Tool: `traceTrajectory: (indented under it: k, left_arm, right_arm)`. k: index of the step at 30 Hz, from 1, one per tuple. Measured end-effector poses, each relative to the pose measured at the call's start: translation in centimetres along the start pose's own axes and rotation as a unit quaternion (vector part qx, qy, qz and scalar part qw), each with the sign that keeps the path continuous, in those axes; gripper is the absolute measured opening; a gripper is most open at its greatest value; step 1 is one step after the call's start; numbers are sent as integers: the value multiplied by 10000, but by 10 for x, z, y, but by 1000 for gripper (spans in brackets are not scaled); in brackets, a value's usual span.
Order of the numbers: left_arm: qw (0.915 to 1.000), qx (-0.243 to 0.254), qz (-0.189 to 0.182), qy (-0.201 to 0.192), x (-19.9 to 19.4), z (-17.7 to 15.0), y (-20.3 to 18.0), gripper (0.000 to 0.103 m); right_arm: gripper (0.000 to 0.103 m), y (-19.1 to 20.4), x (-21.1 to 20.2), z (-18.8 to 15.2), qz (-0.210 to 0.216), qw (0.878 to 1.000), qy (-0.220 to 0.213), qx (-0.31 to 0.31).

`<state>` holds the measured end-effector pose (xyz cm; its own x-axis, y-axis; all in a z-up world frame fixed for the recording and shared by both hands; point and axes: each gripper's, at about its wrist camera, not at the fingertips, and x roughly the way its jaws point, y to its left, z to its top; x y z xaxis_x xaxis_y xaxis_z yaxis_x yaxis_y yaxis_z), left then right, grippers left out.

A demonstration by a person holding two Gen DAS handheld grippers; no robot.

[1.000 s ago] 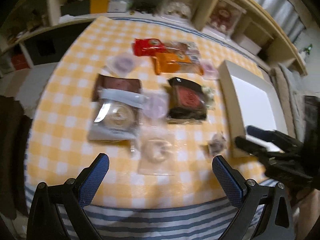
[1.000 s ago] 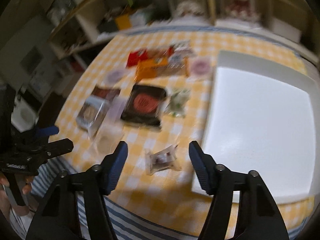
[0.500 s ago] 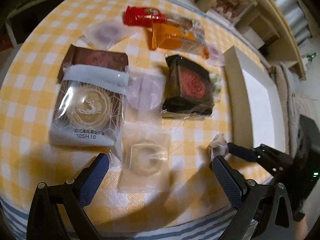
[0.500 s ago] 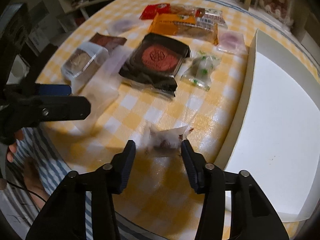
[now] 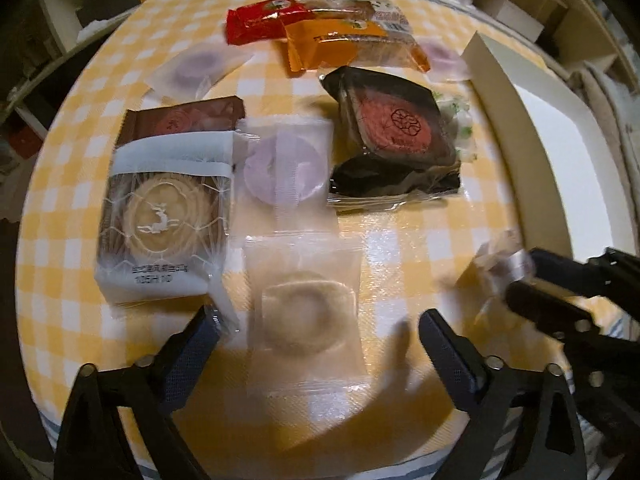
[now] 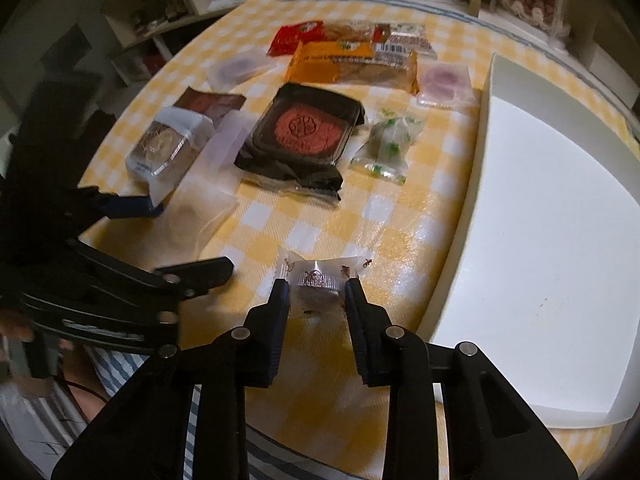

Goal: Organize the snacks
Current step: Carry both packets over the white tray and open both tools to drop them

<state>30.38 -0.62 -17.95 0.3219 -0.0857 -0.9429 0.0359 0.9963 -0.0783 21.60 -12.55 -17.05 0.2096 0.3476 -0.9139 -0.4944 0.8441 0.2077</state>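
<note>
Right claw pinching small wrapped candy; left claw spread wide over clear-wrapped pastry.

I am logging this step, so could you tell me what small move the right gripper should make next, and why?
Probably lift and carry right: the right gripper appears shut on the small wrapped candy, and the white tray lies just to its right.

Motion-blurred wrapped candy
</note>
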Motion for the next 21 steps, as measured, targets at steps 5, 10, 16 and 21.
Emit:
traceTrajectory:
  k: [5, 10, 16, 21]
  left_arm:
    - [9989, 189, 426, -64, -6, -6, -3, 48]
    - [9999, 66, 72, -115, -17, -11, -3, 46]
    - [9969, -84, -347, -694, -51, -11, -3, 45]
    - [9886, -104, -636, -1364, -96, -16, -2, 45]
  right_arm:
    - [29, -1, -12, 2, 39, 9997, -191, 121]
    - [28, -4, -24, 5, 57, 9987, -432, 268]
    - [28, -12, -45, 6, -3, 9959, -782, 456]
    - [28, -25, -77, 5, -61, 9896, -1250, 711]
